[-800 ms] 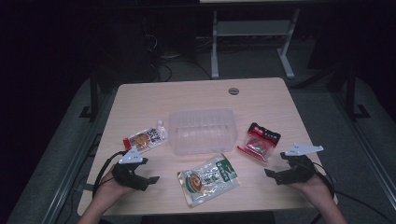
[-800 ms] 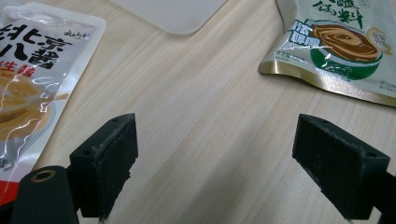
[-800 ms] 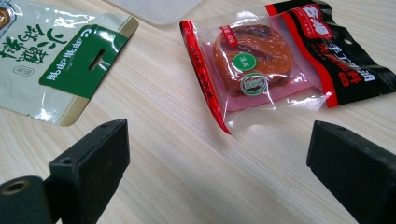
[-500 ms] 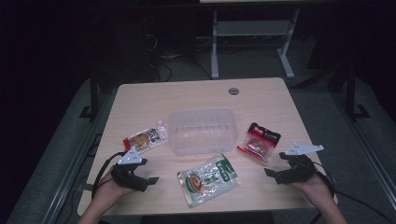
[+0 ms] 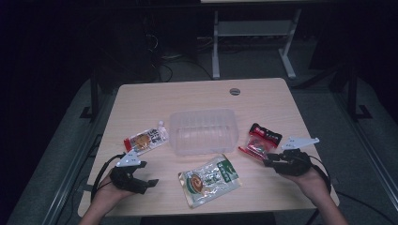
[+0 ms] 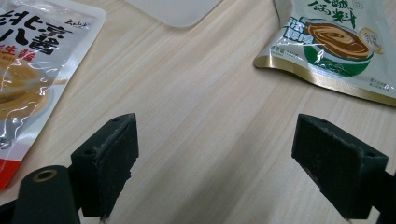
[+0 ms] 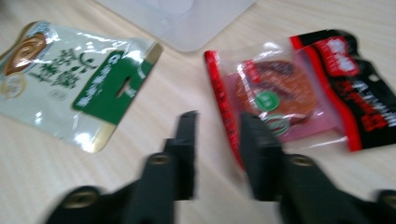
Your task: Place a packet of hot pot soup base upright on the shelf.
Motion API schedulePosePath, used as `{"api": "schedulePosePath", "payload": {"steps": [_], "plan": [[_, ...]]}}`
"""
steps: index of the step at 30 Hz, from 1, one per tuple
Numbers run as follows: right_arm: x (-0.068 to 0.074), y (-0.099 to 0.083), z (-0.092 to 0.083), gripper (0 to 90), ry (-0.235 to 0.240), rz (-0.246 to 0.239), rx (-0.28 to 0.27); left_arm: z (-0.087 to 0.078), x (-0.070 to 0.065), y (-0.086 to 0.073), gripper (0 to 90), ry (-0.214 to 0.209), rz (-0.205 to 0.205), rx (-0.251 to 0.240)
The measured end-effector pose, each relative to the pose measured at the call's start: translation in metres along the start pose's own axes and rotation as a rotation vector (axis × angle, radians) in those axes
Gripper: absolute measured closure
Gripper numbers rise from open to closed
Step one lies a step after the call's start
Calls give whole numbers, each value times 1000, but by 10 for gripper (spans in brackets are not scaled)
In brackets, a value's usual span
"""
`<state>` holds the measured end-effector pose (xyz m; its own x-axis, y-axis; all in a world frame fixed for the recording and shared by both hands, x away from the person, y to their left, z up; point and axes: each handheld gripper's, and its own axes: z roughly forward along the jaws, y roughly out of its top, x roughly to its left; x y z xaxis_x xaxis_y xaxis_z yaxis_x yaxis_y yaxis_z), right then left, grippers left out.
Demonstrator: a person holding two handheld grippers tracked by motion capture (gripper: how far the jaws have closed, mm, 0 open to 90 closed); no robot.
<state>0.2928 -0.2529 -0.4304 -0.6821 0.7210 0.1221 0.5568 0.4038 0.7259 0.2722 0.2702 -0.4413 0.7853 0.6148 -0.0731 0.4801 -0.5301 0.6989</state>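
- The left hand-held gripper (image 5: 141, 180) sits low near the bench's (image 5: 197, 93) near-left corner, jaws spread wide with only bare wood between them.
- In the left gripper view its pads (image 6: 109, 161) frame an open strip of bench; a silver-and-orange pouch (image 6: 32, 70) lies at the left and a green pouch (image 6: 334, 44) at the upper right, both clear of the jaws.
- The right hand-held gripper (image 5: 274, 161) is near the bench's right side, its tips at the near edge of the red pack (image 5: 260, 140).
- In the right gripper view, which is blurred, its jaws stand a narrow gap apart, open on nothing; the red pack's (image 7: 299, 93) left edge runs down into the gap between the tips, and I cannot tell whether a pad touches it.
- A clear tub (image 5: 204, 131) stands mid-bench, between the silver pouch (image 5: 145, 139) and the red pack, its near rim just beyond the green pouch (image 5: 210, 178).
- Free room: the far half of the bench, and the near strip on either side of the green pouch.
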Motion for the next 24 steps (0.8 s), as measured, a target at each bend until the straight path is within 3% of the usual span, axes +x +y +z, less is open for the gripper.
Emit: {"api": "schedulePosePath", "payload": {"steps": [2,3,10,18,24], "plan": [[-6,8,3,866,0,6,16,-1,-1,-1,143,-2,-4,7],[-8,10,5,894,-2,-4,22,-1,-2,-1,144,-3,-3,8],[-19,27,17,897,-29,-22,39,-2,-3,-3,144,-2,-2,4],[-50,49,39,897,-68,-7,29,-2,-4,-2,144,-7,-4,3],[-62,56,53,897,-80,-14,62,-1,-4,-2,144,-11,-10,-2]]}}
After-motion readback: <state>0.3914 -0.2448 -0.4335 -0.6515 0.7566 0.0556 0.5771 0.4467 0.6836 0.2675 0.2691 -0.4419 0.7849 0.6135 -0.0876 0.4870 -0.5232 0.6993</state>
